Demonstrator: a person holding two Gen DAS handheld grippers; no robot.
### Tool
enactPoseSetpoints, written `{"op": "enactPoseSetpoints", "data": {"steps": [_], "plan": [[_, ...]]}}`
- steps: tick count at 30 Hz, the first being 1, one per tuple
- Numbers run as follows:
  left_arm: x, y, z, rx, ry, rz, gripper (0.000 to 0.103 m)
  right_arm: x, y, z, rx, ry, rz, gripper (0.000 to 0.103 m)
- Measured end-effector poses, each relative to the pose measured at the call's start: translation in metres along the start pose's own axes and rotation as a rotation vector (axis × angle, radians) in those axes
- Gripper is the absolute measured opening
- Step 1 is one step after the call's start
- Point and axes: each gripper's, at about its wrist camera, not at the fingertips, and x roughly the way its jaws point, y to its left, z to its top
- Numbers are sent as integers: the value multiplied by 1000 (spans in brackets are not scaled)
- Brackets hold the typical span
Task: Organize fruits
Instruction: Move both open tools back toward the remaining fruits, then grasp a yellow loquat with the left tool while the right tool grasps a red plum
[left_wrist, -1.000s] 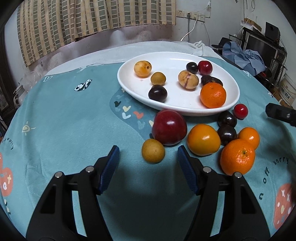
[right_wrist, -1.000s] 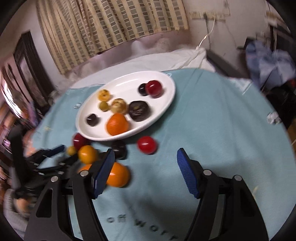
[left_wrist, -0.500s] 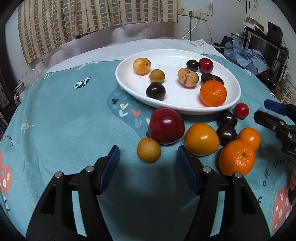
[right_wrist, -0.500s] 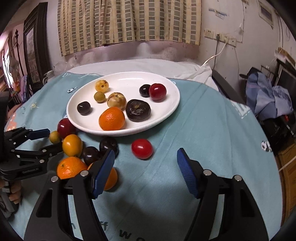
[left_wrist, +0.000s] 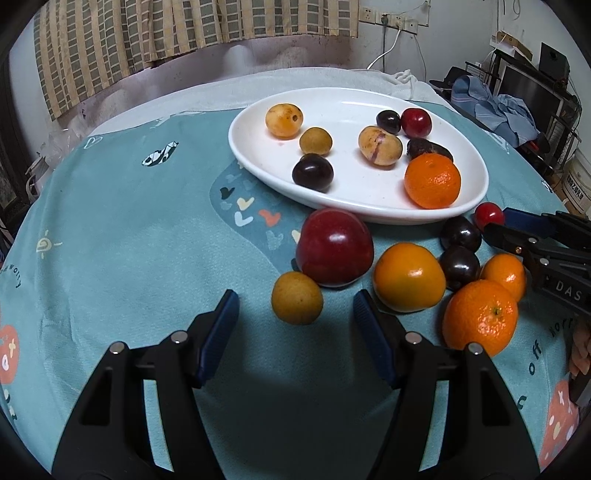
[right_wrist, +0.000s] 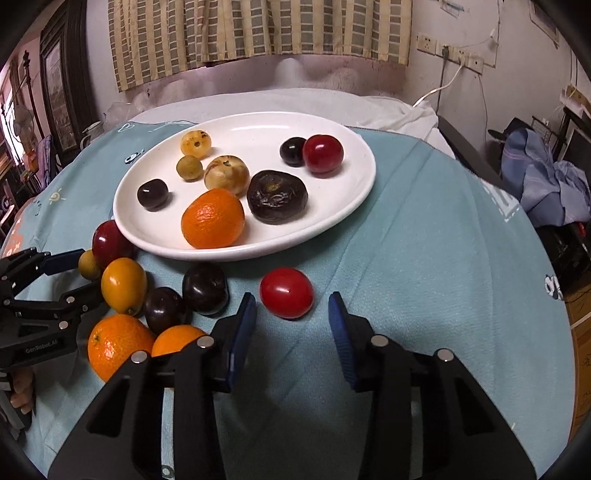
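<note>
The bench (left_wrist: 122, 229) has a teal cloth, and the white plate (right_wrist: 354, 192) on it carries eight fruits. The left tongs (left_wrist: 293, 325) are open, with a small yellow fruit (left_wrist: 296, 302) just ahead between the tips. The right tongs (right_wrist: 291, 325) are open just before a red cherry tomato (right_wrist: 287, 298), not touching it

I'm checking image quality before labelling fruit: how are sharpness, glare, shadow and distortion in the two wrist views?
Left wrist view: sharp; small glare spots on the red plum; the left claw casts a dark shadow on the cloth; fisheye bends the table edge. Right wrist view: sharp too; highlight on the red cherry tomato; shadow under the right claw; black vignette corners.
</note>
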Motion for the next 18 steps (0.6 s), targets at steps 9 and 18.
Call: {"op": "enactPoseSetpoints", "data": {"steps": [9, 18], "plan": [[-1, 5, 1, -26, -12, -27, 53, 2, 5, 3, -10, 3, 4, 30], [-9, 16, -5, -55, -31, -83, 26, -19, 4, -7, 1, -10, 57, 29]]}}
